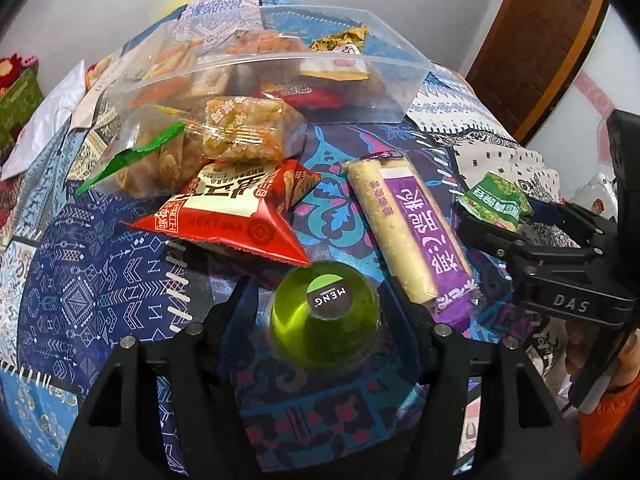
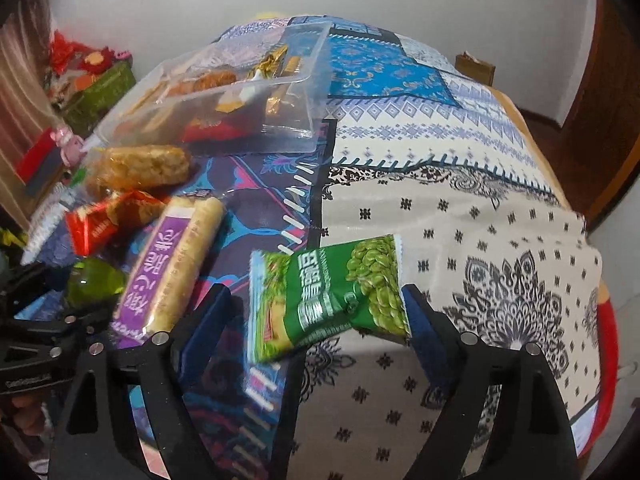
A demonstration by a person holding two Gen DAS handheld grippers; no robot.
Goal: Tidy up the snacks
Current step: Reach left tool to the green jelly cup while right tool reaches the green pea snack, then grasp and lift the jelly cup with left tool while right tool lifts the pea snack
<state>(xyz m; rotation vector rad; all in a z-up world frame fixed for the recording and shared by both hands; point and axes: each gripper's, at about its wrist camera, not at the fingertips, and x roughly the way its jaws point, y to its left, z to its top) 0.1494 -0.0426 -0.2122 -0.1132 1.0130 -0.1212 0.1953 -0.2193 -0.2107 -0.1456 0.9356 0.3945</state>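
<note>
A green jelly cup (image 1: 324, 316) stands upside down on the patterned tablecloth between the open fingers of my left gripper (image 1: 316, 300); the fingers flank it without clear contact. My right gripper (image 2: 320, 312) straddles a green pea packet (image 2: 328, 300), which also shows in the left wrist view (image 1: 494, 200); its jaws stand wide and the packet lies between them. A purple wafer bar (image 1: 412, 236) lies between the two grippers. A red packet (image 1: 236, 208) and clear-wrapped rice cakes (image 1: 248, 128) lie in front of a clear plastic bin (image 1: 280, 56) that holds several snacks.
The table edge (image 2: 580, 240) drops off at the right, with a wooden door (image 1: 540, 40) beyond. A green box (image 2: 104, 84) and red items stand off the table at the left. A white wrapper (image 1: 44, 128) lies at the far left.
</note>
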